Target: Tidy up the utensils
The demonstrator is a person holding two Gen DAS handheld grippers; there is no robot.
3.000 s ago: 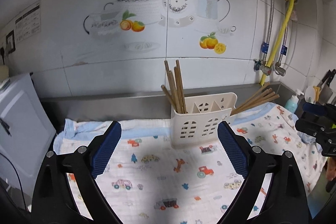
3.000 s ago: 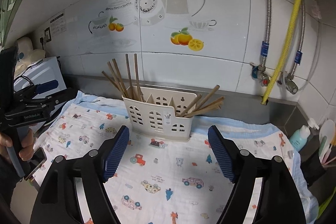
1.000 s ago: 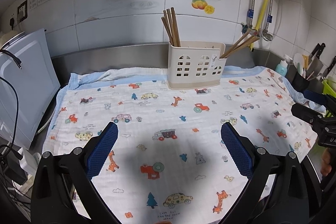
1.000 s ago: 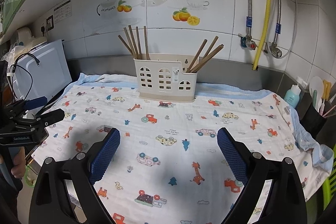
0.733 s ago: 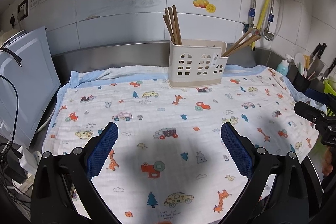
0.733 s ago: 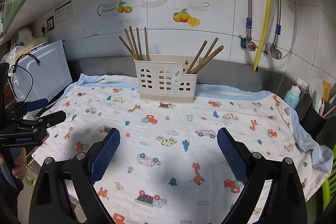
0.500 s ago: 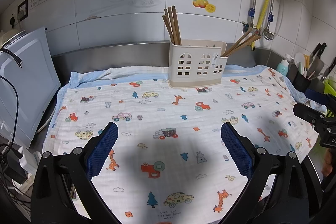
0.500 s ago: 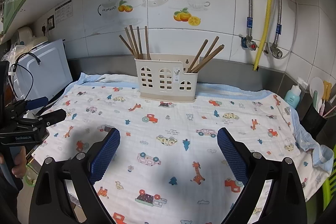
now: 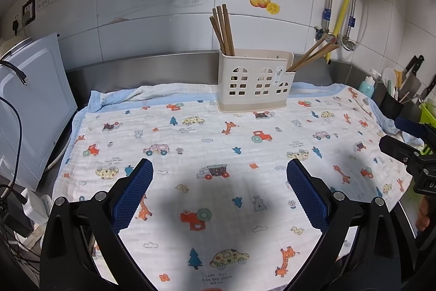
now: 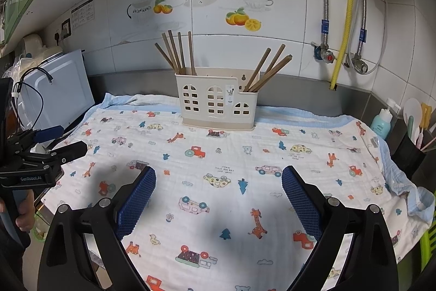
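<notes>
Change: both grippers had drawn back from the holder over three seconds; the cream plastic utensil holder with arched cut-outs (image 9: pixel 255 79) went from filling the near view to sitting well away at twelve o'clock.
Left gripper (image 9: pixel 219 191): blue-padded tongs spread wide, nothing between them, hovering over the white cartoon-print cloth (image 9: pixel 190 143).
Right gripper (image 10: pixel 218 194): tongs likewise spread and empty, above the same cloth.
Task's thing: brown wooden chopsticks (image 10: pixel 178 55) stood near-upright in the holder's left compartment; a second bundle of chopsticks (image 10: pixel 268 67) leaned toward two o'clock out of the low right compartment.
Holder's place: on the cloth's far edge, just before the steel backsplash (image 9: pixel 141 67).
Step in hand: probably the retreat after sorting, since no loose utensil showed on the cloth.
Next move: likely nothing but a steady hold; if more sorting were wanted, a reach toward twelve o'clock and a pinch on one stick.
</notes>
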